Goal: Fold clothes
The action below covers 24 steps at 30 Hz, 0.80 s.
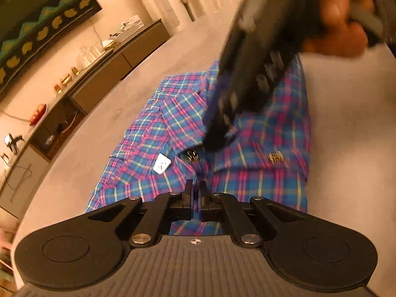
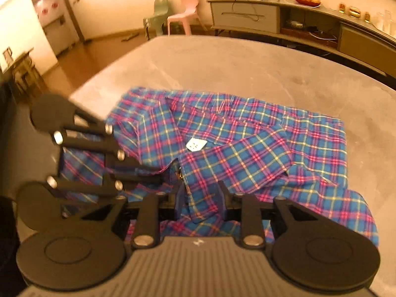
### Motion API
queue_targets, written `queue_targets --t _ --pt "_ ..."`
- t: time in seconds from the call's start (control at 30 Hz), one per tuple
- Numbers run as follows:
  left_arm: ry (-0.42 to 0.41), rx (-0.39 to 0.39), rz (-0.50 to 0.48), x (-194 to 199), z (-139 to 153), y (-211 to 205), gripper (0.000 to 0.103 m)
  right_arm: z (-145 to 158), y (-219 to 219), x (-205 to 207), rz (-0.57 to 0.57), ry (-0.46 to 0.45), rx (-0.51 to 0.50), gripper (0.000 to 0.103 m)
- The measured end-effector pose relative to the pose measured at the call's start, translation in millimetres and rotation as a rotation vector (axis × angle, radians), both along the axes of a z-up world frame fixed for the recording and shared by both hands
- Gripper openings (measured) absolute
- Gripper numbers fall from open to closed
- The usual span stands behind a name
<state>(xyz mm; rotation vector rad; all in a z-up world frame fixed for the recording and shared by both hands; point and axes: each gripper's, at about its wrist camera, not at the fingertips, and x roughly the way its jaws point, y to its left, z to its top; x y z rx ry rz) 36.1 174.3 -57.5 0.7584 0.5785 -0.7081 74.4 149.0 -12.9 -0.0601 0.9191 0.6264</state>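
A blue, pink and yellow plaid shirt (image 2: 247, 136) lies partly folded on a grey table (image 2: 222, 61), its white neck label (image 2: 196, 144) facing up. In the right wrist view, my right gripper (image 2: 201, 198) has a thick fold of the shirt filling the gap between its fingers. My left gripper (image 2: 162, 173) comes in from the left beside it and pinches the shirt's edge. In the left wrist view, my left gripper (image 1: 196, 191) is shut on a thin layer of the shirt (image 1: 259, 128). The blurred right gripper (image 1: 217, 141), held by a hand (image 1: 341, 19), reaches down onto the cloth.
A long low sideboard (image 2: 247, 14) with small items stands behind the table (image 1: 173, 57). A pink chair (image 2: 184, 12) and a green chair (image 2: 158, 12) stand on the floor beyond the far edge. The table's left edge is close to the shirt.
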Motion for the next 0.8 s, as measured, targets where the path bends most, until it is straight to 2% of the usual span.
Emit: queue_targets --t 0.07,0.17,0.3,0.37,0.43,0.47,0.53,0.63,0.73,0.77,0.8 --pt "0.006 -0.035 0.010 1 4 6 0.008 10 -4 -6 -0.034 -0.025 0.030 0.029" --pt "0.024 -0.143 0.016 3 22 20 0.011 21 -1 -8 -0.083 -0.071 0.088 0.029" --pt "0.052 -0.224 0.066 15 28 26 0.021 11 18 2 -0.082 -0.078 0.048 0.026" --pt "0.065 -0.214 0.085 20 22 24 0.021 2 29 4 -0.061 -0.069 -0.002 0.024" --pt "0.079 -0.189 0.093 21 13 19 0.021 -14 42 0 -0.044 -0.072 -0.116 0.023" --pt "0.083 -0.176 0.100 26 10 16 0.021 -23 47 -4 -0.038 -0.086 -0.169 0.024" --pt "0.092 -0.157 0.114 32 5 14 0.021 -30 50 -13 -0.031 -0.154 -0.182 0.023" --pt "0.088 -0.173 0.143 25 8 19 0.027 -29 50 -9 -0.037 -0.148 -0.180 0.024" --pt "0.068 -0.282 0.130 16 26 30 0.029 -19 36 -4 -0.065 -0.091 -0.125 0.026" --pt "0.060 -0.313 0.130 15 30 31 0.040 -15 27 -8 -0.082 -0.095 -0.086 0.026" --pt "0.056 -0.333 0.132 15 32 30 0.046 -11 20 -9 -0.100 -0.100 -0.068 0.026"
